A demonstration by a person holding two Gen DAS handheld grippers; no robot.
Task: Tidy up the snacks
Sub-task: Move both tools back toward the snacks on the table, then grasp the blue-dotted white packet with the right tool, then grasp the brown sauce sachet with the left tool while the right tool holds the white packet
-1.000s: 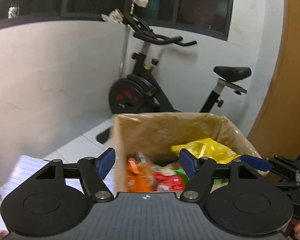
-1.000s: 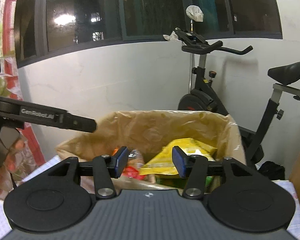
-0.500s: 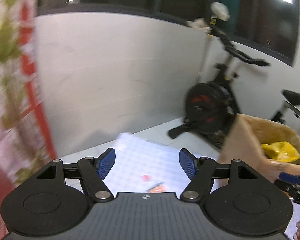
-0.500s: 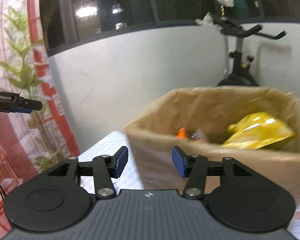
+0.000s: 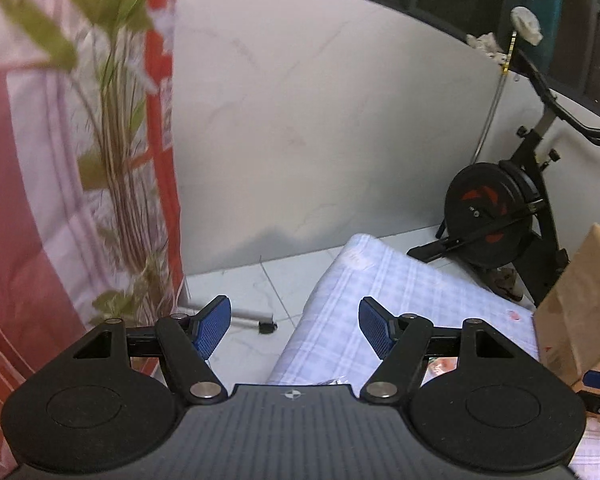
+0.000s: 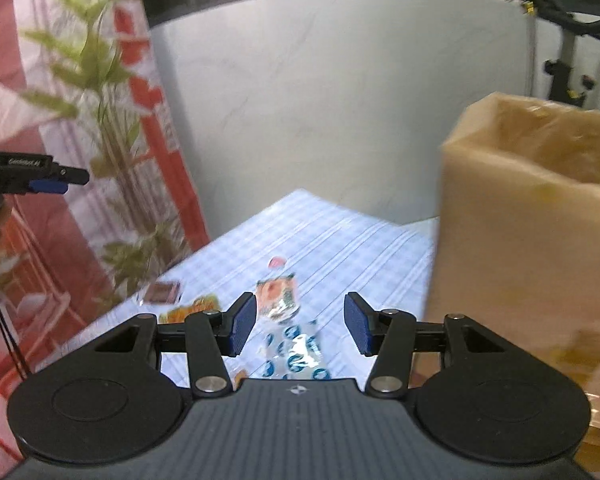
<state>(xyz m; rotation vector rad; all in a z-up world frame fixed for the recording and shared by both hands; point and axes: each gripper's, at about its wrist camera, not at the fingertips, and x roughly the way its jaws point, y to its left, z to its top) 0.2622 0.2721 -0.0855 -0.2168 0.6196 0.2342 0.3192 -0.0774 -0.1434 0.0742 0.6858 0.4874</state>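
Both tools have swung off the paper bag (image 6: 532, 248) since a sec ago: then each cam looked straight into its open top w/ snack packs inside; now the bag sits off to the right of both, only its side wall showing, contents not visible from either view. Left gripper (image 5: 295, 326): jaws spread wide, nothing btwn the pads, aimed at the near-left corner of the checked tablecloth (image 5: 400, 280) and the floor past it; a plant (image 5: 112, 152) and red-white banner (image 5: 28, 200) stand left of it, exercise bike (image 5: 500, 216) far right. Right gripper (image 6: 300, 328): jaws part-open, empty, pads well clear of anything. Directly ahead of and below the right tool lie loose snacks on the cloth: a clear-wrapped pack w/ orange print (image 6: 278, 296), a blue-dotted pack (image 6: 300, 354) nearer the tool body, a small dark packet (image 6: 164, 292) ahead-left, plus an orange-yellow item partly hidden behind the left finger; motion blur, so labels unreadable. Left tool's tip appears at the far left edge of the right cam. Assessment: drop-off at the bag looks finished for this cycle, hands returning for the next item; several packs remain outside, so task is incomplete. Right tool is the better lined up, on the orange-print pack; left tool has no snack in its line.
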